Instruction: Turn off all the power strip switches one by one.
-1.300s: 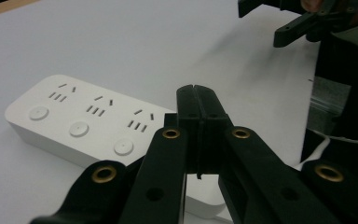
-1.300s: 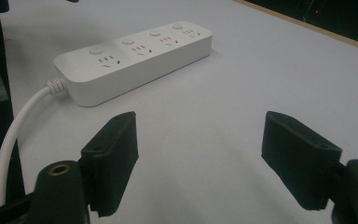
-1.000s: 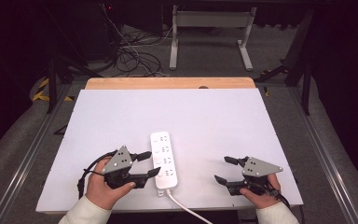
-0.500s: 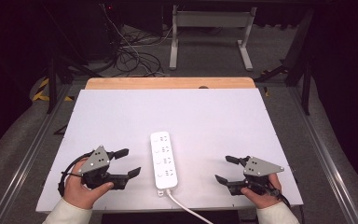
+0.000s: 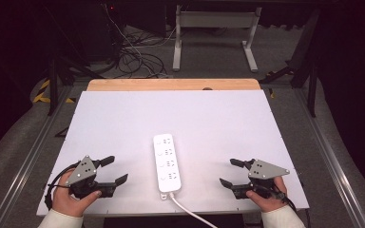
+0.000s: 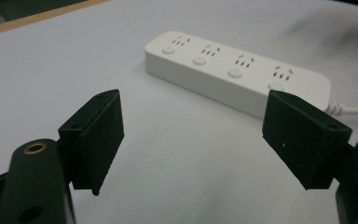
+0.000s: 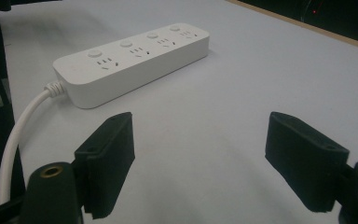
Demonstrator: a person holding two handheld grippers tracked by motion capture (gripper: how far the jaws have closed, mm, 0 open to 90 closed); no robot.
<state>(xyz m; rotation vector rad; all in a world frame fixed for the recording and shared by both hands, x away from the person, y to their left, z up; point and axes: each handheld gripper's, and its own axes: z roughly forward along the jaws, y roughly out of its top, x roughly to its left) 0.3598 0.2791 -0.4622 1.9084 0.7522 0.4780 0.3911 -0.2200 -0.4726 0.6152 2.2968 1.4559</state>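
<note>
The desk (image 5: 123, 123) has a matt white top, smooth like laminate, with a bare wood strip along its far edge. The power strip (image 5: 167, 161) near the front edge looks smooth white plastic with a faint sheen. Each hand-held gripper's jaws are matt black, finely grained.

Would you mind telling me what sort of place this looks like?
Probably a lab or data-recording workstation: a white-topped table bearing one power strip, loose cables on the floor behind, and dark curtains around it.
</note>
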